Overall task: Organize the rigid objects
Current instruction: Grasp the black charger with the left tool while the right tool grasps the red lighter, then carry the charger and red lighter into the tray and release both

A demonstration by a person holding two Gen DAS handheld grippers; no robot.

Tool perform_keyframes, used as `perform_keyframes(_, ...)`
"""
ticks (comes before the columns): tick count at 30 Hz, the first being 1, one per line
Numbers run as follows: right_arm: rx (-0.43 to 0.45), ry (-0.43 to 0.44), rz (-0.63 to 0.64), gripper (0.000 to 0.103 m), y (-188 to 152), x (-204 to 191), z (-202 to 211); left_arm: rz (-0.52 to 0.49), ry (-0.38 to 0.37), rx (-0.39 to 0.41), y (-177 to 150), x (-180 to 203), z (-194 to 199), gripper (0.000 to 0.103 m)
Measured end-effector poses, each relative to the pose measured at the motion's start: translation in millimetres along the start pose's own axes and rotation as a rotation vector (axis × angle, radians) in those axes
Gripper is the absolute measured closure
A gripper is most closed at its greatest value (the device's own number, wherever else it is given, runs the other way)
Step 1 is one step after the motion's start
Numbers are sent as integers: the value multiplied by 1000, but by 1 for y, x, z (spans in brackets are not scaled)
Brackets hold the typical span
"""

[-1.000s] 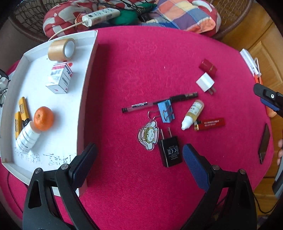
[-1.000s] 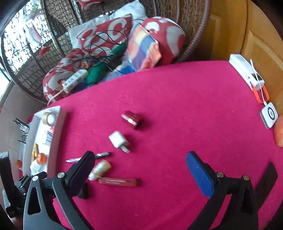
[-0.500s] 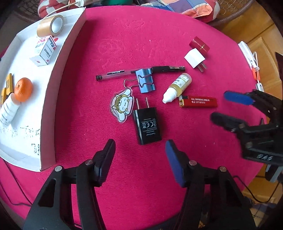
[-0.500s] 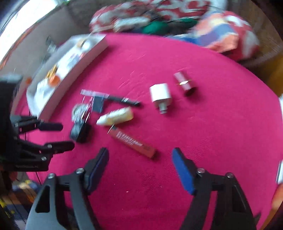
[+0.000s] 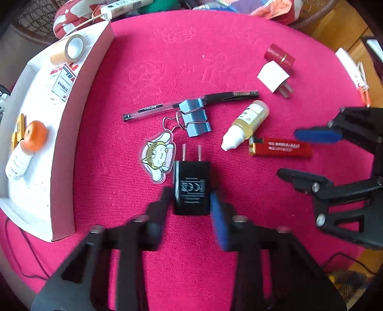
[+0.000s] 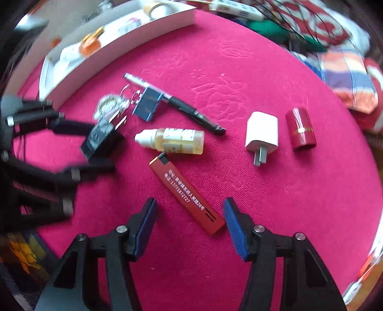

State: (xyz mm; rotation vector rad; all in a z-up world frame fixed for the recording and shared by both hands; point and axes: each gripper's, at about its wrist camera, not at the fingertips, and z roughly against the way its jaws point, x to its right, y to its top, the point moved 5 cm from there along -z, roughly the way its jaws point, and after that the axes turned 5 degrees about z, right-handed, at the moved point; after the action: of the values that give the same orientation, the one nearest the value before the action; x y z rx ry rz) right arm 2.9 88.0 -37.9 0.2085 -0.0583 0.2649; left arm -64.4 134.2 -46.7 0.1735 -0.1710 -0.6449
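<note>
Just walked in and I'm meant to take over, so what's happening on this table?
Small items are being sorted into the white tray. The left gripper has its jaws either side of the black charger, about to clamp it. The right gripper is open, straddling the tail end of the red lighter. The pen, binder clips and dropper bottle lie loose on the red cloth.

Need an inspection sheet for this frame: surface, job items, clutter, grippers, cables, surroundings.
Surface: round table under a magenta cloth.
Job's things: black charger, red lighter, dropper bottle, pen, blue binder clip, cat keychain, white charger, red cylinder lie loose; white tray holds tape roll, small box, orange.
Clutter: nothing seen.
Grippers: left gripper straddles the black charger, contact unclear; right gripper open around the lighter's end.
Cables: power strip behind the table.
Surroundings: cushions, wicker chair.
</note>
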Motion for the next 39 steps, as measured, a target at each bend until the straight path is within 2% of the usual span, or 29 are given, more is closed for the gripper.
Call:
perform_keyframes(1, 2, 11, 4, 69, 1, -3, 1, 14, -19, -2, -1, -2, 1, 74)
perform_keyframes(2, 0, 22, 3, 85, -1, -4, 2, 23, -27, 1, -3, -4, 2, 74)
perform_keyframes(3, -1, 21, 1, 88, -2, -5, 3, 24, -28, 3, -5, -6, 3, 74)
perform_keyframes(7, 37, 49, -36, 88, -15, -10, 14, 42, -51, 35, -14, -13, 15, 74)
perform_keyframes(11, 144, 107, -129, 88, -17, -13, 50, 38, -60, 145, -9, -18, 50, 74)
perform_keyframes(15, 318, 128, -215, 88, -4, -6, 109, 27, -68, 317, 8, -23, 109, 74)
perform_keyframes(19, 511, 109, -268, 88, 11, 6, 180, 22, -77, 516, 23, -38, 180, 74)
perform_keyframes(25, 763, 66, -271, 88, 32, 8, 280, 17, -109, 703, 48, -62, 268, 74)
perform_keyframes(28, 849, 53, -272, 88, 40, 3, 311, 18, -126, 748, 54, -73, 294, 74)
perform_keyframes(33, 944, 39, -275, 88, 53, -12, 341, -2, -133, 809, 48, -89, 324, 74)
perform_keyframes(39, 975, 56, -293, 88, 74, -28, 345, 8, -127, 806, 48, -121, 328, 74)
